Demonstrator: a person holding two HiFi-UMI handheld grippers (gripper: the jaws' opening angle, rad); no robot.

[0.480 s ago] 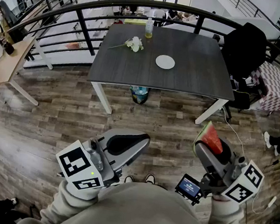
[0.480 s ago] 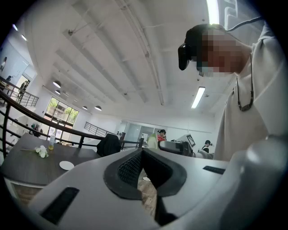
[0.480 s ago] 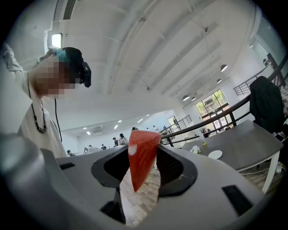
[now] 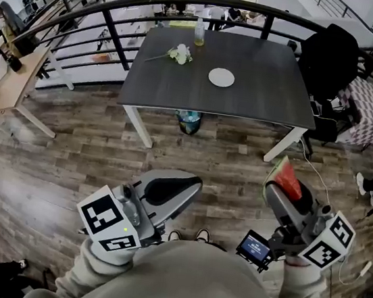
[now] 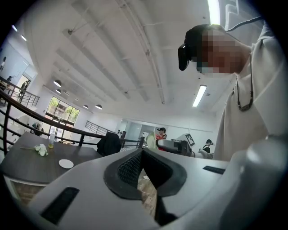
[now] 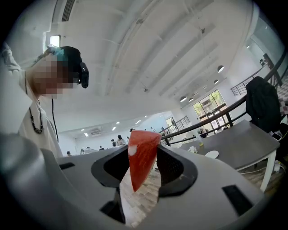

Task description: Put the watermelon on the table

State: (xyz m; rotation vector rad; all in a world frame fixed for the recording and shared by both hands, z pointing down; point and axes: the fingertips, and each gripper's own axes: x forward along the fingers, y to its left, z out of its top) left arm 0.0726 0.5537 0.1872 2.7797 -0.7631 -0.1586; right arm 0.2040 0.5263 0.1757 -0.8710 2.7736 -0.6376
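Right gripper (image 4: 284, 186): clamped on the watermelon (image 4: 286, 178), a red wedge with green rind. In the right gripper view the wedge (image 6: 141, 157) stands upright between the two pads, its tip above them. Left gripper (image 4: 185, 185): jaws closed tip to tip with nothing between them, held level beside the right one. Against the head view of half a second ago, the change is slight: both grippers sit marginally lower in the picture, the grip on the wedge is unaltered, and the dark table (image 4: 261, 100) remains well ahead of both grippers across bare wood floor. On it, far beyond the wedge, are a white plate (image 4: 221, 77), a sprig of flowers (image 4: 180, 55) and a bottle (image 4: 200, 32). Assessment: the carry is under way, the load is secure and placement has not begun; the approach to the table remains to be made.
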